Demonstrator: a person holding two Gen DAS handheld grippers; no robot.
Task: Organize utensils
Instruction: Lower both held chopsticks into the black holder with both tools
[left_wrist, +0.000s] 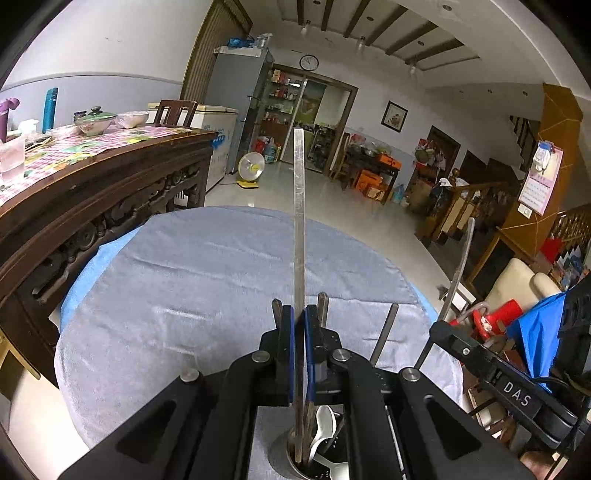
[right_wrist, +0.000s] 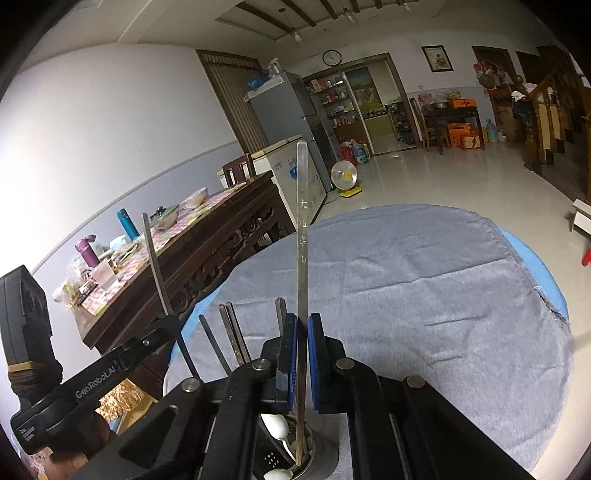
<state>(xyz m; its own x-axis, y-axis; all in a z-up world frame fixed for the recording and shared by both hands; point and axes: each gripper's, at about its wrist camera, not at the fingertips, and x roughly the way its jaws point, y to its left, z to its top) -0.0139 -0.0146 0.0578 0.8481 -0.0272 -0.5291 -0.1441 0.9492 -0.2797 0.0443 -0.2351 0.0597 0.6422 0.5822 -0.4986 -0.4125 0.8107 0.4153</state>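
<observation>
Left hand-held gripper (left_wrist: 300, 325) and right hand-held gripper (right_wrist: 303, 332) both clamped, tilted downward.

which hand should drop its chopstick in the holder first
Left, by a narrow margin. The left tongs are shut on a chopstick whose lower end already sits inside the holder. The right tongs hold the right chopstick with its tip nearer the rim.

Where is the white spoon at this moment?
The white spoon stands in the metal utensil holder at the bottom centre of the left wrist view, just right of the metal chopstick that the left gripper clamps.
</observation>
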